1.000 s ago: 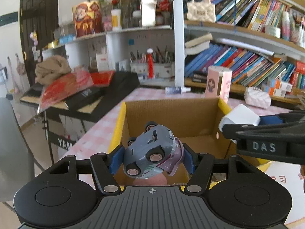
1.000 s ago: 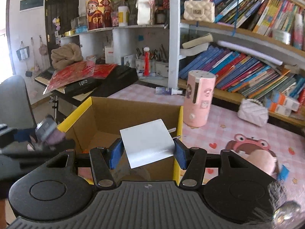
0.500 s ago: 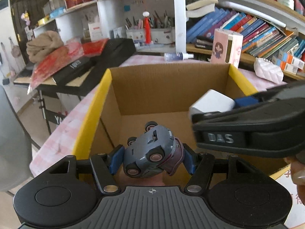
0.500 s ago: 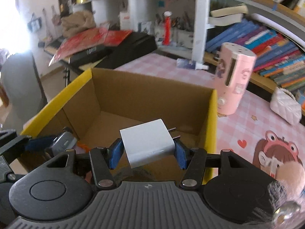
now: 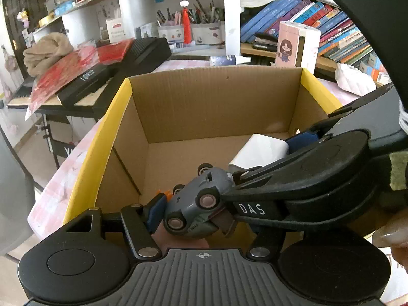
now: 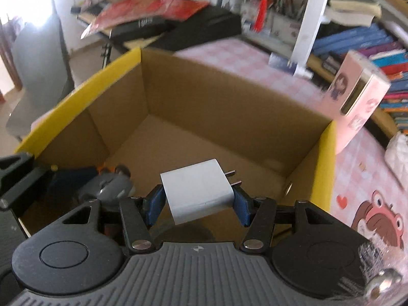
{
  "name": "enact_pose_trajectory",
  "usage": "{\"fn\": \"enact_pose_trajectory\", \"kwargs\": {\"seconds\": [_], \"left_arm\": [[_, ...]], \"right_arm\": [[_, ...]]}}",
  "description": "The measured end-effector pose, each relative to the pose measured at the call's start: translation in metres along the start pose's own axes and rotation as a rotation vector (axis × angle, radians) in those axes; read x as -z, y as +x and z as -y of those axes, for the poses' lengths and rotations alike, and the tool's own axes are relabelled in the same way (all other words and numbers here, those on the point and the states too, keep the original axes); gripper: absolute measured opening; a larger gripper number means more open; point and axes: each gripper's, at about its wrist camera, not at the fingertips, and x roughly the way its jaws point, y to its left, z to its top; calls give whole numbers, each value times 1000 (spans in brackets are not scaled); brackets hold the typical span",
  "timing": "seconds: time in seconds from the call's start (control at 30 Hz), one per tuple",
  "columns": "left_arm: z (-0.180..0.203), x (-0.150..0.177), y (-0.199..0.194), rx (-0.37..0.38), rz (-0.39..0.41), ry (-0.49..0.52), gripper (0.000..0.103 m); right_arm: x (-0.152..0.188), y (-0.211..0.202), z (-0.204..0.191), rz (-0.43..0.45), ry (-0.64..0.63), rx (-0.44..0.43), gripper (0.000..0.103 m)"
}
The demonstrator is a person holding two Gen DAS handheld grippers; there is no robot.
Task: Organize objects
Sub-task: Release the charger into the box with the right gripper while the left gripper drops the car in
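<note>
Nearest the left wrist camera, the left gripper [image 5: 190, 213] pinches a grey toy car [image 5: 197, 204] between its blue pads, the car tipped on its side with its wheels facing the lens, held over the near end of the cardboard box [image 5: 219, 102]. Just beside it on the right, the right gripper [image 5: 301, 191] crosses in front, its black body marked DAS lying over the car's right edge. A fingertip [image 5: 390, 234] of the person shows at the right border.

In the right wrist view, the right gripper [image 6: 199, 202] clamps a white charger [image 6: 197, 191] between its blue pads, prongs pointing away to the right, held above the box floor [image 6: 178, 150] inside the yellow-edged walls. The toy car [image 6: 109, 186] sits low left of it, blurred.

Beyond the box stands a pink carton with a cartoon girl [image 5: 297, 46], a small spray bottle [image 5: 229, 60] lying on the pink checked tablecloth [image 6: 239, 58], then a black keyboard [image 5: 122, 63] under red packets, and shelves of books [image 5: 331, 25] behind
</note>
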Motion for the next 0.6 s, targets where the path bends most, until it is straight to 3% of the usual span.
{"fn": "enact_pose_trajectory", "kwargs": {"seconds": [0.27, 0.43, 0.6], "left_arm": [[-2, 3, -6, 7, 14, -26, 67], [-5, 5, -19, 7, 65, -26, 77], [-11, 10, -37, 1, 121, -38, 79]], "right_arm": [[0, -1, -3, -8, -8, 9, 54], [3, -11, -4, 67, -8, 41, 55], [12, -30, 0, 133, 68, 67, 68]]}}
